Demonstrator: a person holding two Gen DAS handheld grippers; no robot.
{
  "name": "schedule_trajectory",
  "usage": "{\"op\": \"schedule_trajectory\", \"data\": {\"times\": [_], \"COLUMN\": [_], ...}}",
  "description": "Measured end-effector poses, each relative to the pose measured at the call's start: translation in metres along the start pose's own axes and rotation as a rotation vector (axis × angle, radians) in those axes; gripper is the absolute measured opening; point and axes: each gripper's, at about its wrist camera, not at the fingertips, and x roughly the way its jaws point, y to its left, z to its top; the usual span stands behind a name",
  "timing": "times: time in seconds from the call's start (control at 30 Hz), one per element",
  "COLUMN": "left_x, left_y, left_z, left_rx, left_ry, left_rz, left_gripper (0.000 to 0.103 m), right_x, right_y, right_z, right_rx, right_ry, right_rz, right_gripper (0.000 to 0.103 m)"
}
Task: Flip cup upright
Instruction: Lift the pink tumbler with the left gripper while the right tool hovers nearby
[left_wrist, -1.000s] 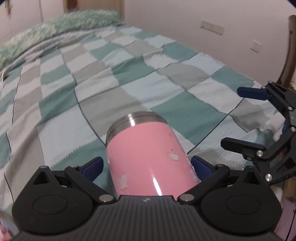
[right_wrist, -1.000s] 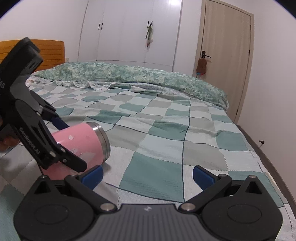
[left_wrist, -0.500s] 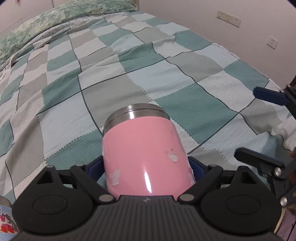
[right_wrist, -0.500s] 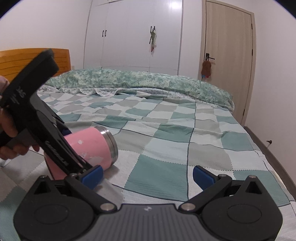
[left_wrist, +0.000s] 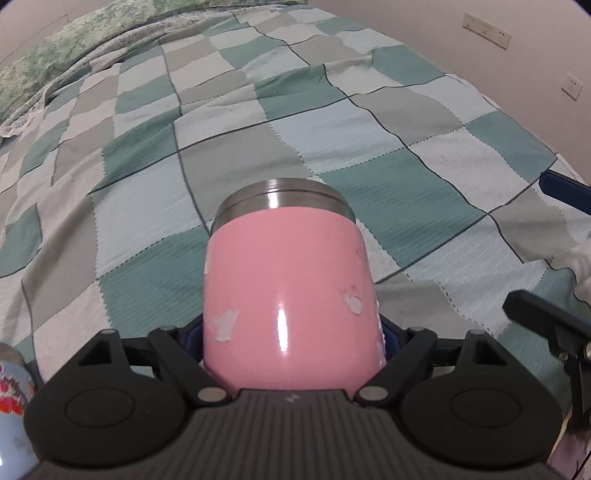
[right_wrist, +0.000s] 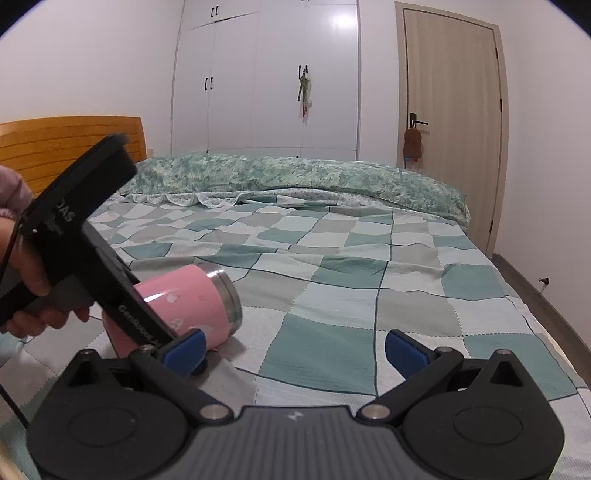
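A pink cup (left_wrist: 288, 291) with a steel rim band and chipped paint is held in my left gripper (left_wrist: 291, 339), whose blue pads press its two sides near the base. The cup is tilted, its steel end pointing away from the camera and raised off the checked bedspread. In the right wrist view the same cup (right_wrist: 188, 299) shows at the left, on a slant, with the left gripper (right_wrist: 110, 280) and a hand around it. My right gripper (right_wrist: 293, 350) is open and empty, to the right of the cup above the bedspread.
The bed (right_wrist: 332, 266) has a green, grey and pale checked cover, with a green floral quilt (right_wrist: 295, 177) at its far end. A printed can or cup (left_wrist: 13, 398) shows at the bottom left of the left wrist view. Wardrobe and door stand behind.
My left gripper closed on the pink cup and lifted it, tilting the steel end upward. The right gripper rose slightly and stayed open.
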Motion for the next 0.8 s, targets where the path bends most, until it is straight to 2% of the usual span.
{"op": "schedule_trajectory", "data": {"times": [0.27,0.5,0.8], "left_x": [-0.053,-0.098,-0.099], "left_y": [0.000,-0.007,-0.004], "left_z": [-0.018,-0.064,-0.128], "left_rx": [-0.037,-0.108,-0.284], "left_ry": [-0.054,-0.065,-0.052], "left_rz": [0.037,0.053,0.091], "left_gripper": [0.087,0.087,0.087], "right_x": [-0.027,-0.055,-0.070], "right_y": [0.006,0.029,0.064], "right_z": [0.003,0.002,-0.014], "right_rx": [0.010,-0.002,-0.040], "right_ry": [-0.034,-0.055,-0.043], "right_rz": [0.008,0.062,0.148], "right_gripper": [0.103,0.103,0.103]}}
